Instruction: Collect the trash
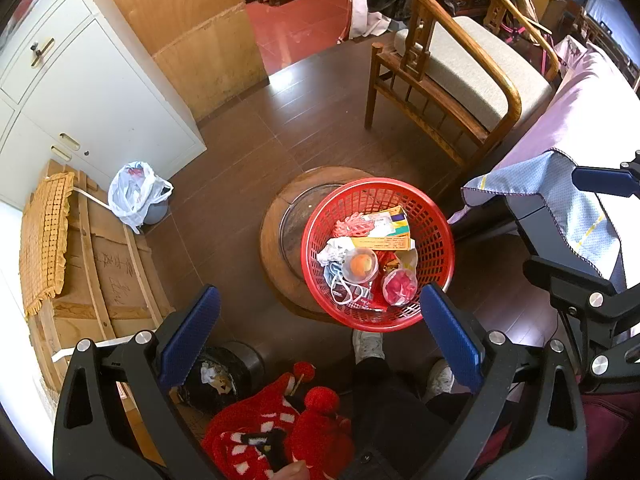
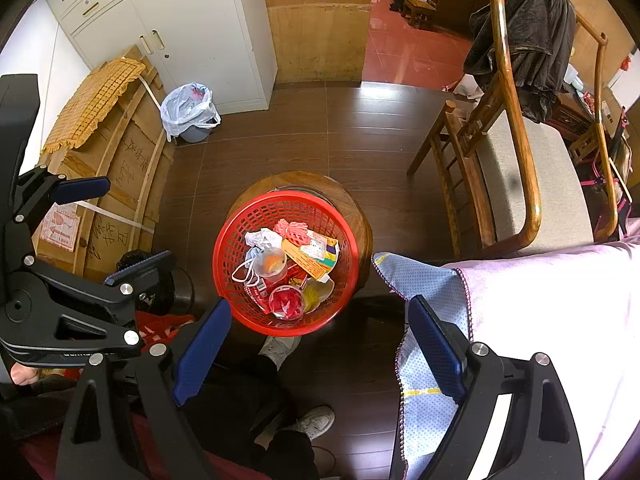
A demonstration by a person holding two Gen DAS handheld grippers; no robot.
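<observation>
A red mesh basket [image 1: 436,224] stands on a round wooden stool [image 1: 280,216] and holds trash: a yellow carton [image 1: 390,236], crumpled paper, a face mask, and two clear cups [image 1: 360,266]. The same basket [image 2: 236,240] shows in the right wrist view. My left gripper [image 1: 320,340] is open and empty, above and in front of the basket. My right gripper [image 2: 320,354] is open and empty, also held above it. A bin lined with a white plastic bag [image 1: 136,196] stands by the white cabinet; it also shows in the right wrist view [image 2: 190,110].
A wooden armchair [image 1: 460,76] with a grey cushion stands behind the stool. A bed with a pink cover [image 2: 560,320] is at the right. Wooden boards with a bamboo mat [image 1: 44,240] lean at the left. A black bin [image 1: 224,372] sits by the person's feet [image 1: 368,344].
</observation>
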